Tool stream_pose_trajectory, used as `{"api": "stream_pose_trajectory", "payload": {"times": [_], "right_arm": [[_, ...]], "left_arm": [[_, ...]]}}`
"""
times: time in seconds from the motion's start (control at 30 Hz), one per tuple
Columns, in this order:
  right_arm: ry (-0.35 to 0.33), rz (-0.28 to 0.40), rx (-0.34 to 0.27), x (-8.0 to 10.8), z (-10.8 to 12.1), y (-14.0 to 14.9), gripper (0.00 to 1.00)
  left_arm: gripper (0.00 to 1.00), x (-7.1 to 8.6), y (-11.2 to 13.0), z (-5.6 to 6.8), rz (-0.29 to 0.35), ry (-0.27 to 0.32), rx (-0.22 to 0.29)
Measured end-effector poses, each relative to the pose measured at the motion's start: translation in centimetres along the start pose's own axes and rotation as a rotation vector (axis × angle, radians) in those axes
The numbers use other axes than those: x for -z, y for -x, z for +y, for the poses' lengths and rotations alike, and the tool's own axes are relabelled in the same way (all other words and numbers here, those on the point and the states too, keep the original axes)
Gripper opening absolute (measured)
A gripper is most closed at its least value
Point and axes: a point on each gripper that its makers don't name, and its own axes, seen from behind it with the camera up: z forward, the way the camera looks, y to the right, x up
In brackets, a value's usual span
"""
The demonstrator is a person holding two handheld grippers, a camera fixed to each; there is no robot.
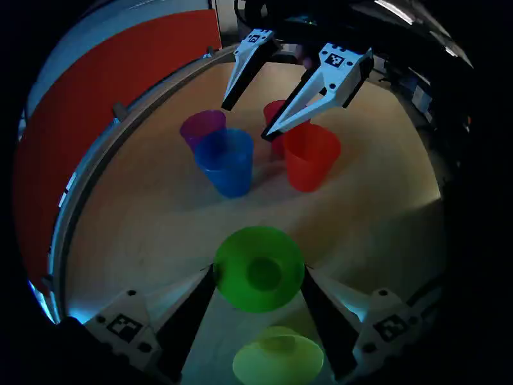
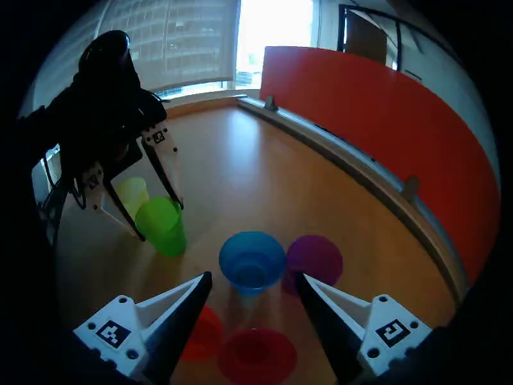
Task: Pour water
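Wood makes up the counter (image 2: 269, 167), and a long red wall (image 2: 385, 135) runs along one side of it. Bright windows (image 2: 192, 38) sit at the far end.

Six cups stand on the counter. The green cup (image 1: 260, 292) stands up straight with its mouth at the top, so its long way goes up and down. The left hand-held gripper (image 1: 258, 269) comes at it from above, and its view looks right down inside the cup to the bottom. Its two fingers touch the cup's rim, one on each side, and pinch it. A yellow cup (image 1: 277, 360) stands just beside the green one.

In the middle of the counter, a blue cup (image 2: 251, 260) and a purple cup (image 2: 315, 256) stand close together, mouths up. A red cup (image 2: 256, 354) and an orange cup (image 2: 206, 330) stand near them, under the right hand-held gripper (image 2: 252, 276). Its fingers are spread wide apart and hold nothing. It hangs above these cups, well apart from the green cup.
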Motion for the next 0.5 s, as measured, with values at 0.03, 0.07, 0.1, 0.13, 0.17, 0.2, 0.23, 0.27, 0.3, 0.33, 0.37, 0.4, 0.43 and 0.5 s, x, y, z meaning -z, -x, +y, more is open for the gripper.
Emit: {"api": "stream_pose_trajectory", "payload": {"times": [0.03, 0.07, 0.1, 0.13, 0.17, 0.2, 0.23, 0.27, 0.3, 0.33, 0.37, 0.4, 0.43, 0.5], "right_arm": [[0.000, -0.002, 0.000, 0.0, 0.0, 0.0, 1.00], [0.000, -0.004, 0.001, 0.0, 0.0, 0.0, 1.00], [0.000, -0.007, 0.000, 0.0, 0.0, 0.1, 1.00], [0.000, -0.010, 0.000, -0.1, 0.0, 0.2, 1.00], [0.000, -0.014, 0.000, -0.1, 0.0, 0.2, 1.00], [0.000, -0.015, -0.001, -0.1, 0.0, 0.2, 1.00], [0.000, -0.017, -0.002, -0.1, 0.0, 0.2, 1.00], [0.000, -0.018, -0.002, -0.2, 0.0, 0.2, 1.00], [0.000, -0.019, -0.003, -0.2, 0.1, 0.1, 1.00], [0.001, -0.019, -0.004, -0.3, 0.1, 0.1, 1.00], [0.002, -0.019, -0.005, -0.3, 0.2, 0.0, 1.00], [0.002, -0.019, -0.006, -0.3, 0.2, -0.1, 1.00], [0.001, -0.020, -0.007, -0.4, 0.2, -0.1, 1.00], [-0.002, -0.022, -0.008, -0.4, 0.1, -0.2, 1.00]], "left_arm": [[0.89, 0.0, 0.0, -0.1, 0.002, -0.003, -0.001], [0.89, 0.1, 0.0, -0.1, 0.003, -0.005, -0.001], [0.89, 0.1, -0.1, -0.1, 0.005, -0.007, -0.002], [0.89, 0.2, -0.1, -0.2, 0.007, -0.009, -0.003], [0.89, 0.3, -0.2, -0.2, 0.009, -0.010, -0.004], [0.89, 0.4, -0.2, -0.2, 0.013, -0.011, -0.004], [0.89, 0.5, -0.3, -0.2, 0.017, -0.013, -0.003], [0.89, 0.6, -0.4, -0.3, 0.020, -0.014, -0.002], [0.89, 0.7, -0.5, -0.3, 0.024, -0.016, -0.002], [0.89, 0.8, -0.6, -0.4, 0.028, -0.019, -0.001], [0.89, 0.9, -0.7, -0.4, 0.032, -0.021, 0.000], [0.89, 1.0, -0.7, -0.5, 0.035, -0.023, 0.001], [0.89, 1.1, -0.8, -0.5, 0.039, -0.026, 0.002], [0.89, 1.3, -0.9, -0.6, 0.045, -0.031, 0.004]]}}
